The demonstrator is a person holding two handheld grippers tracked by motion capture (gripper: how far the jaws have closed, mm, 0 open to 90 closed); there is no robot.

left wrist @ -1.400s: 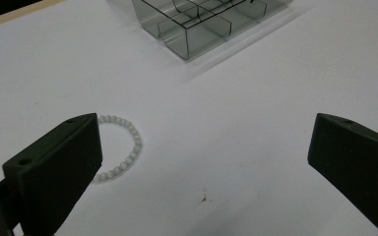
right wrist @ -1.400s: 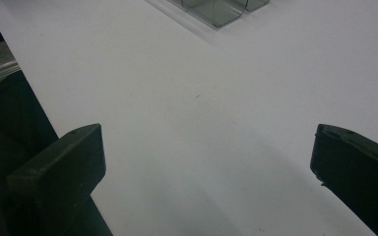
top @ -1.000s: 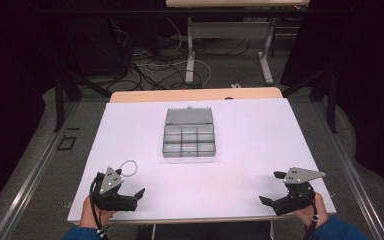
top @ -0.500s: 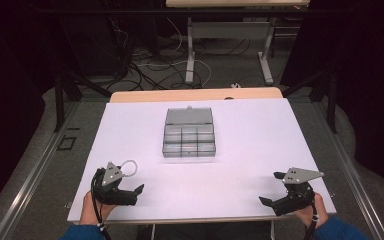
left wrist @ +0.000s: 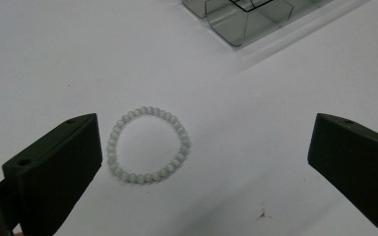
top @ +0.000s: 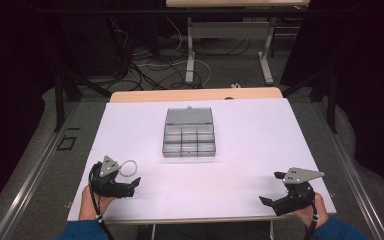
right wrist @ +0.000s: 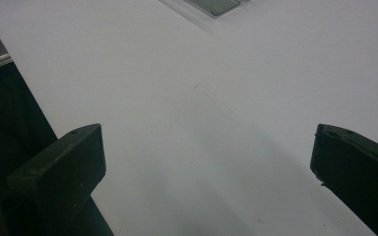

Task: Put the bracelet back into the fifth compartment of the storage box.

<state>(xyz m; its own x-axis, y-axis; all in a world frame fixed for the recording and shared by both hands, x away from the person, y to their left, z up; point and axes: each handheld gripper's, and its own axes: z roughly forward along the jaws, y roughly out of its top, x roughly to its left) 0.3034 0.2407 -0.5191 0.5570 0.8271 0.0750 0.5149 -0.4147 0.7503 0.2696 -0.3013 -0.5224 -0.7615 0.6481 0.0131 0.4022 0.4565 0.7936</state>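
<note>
Both your grippers have their jaws wide apart, holding nothing. The bracelet (left wrist: 148,144) lies flat beside the left gripper (left wrist: 204,162)'s left jaw, off centre. Close there and you'll likely push the beads aside rather than pinch them.

white table (top: 240,165) | centre: grey compartment box (top: 189,133), open | near-left: pale bead bracelet (top: 128,168)

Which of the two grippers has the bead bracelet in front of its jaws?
The left gripper: the bracelet lies flat on the table between its open jaws, nearer the left one. The right gripper faces bare white table.
</note>
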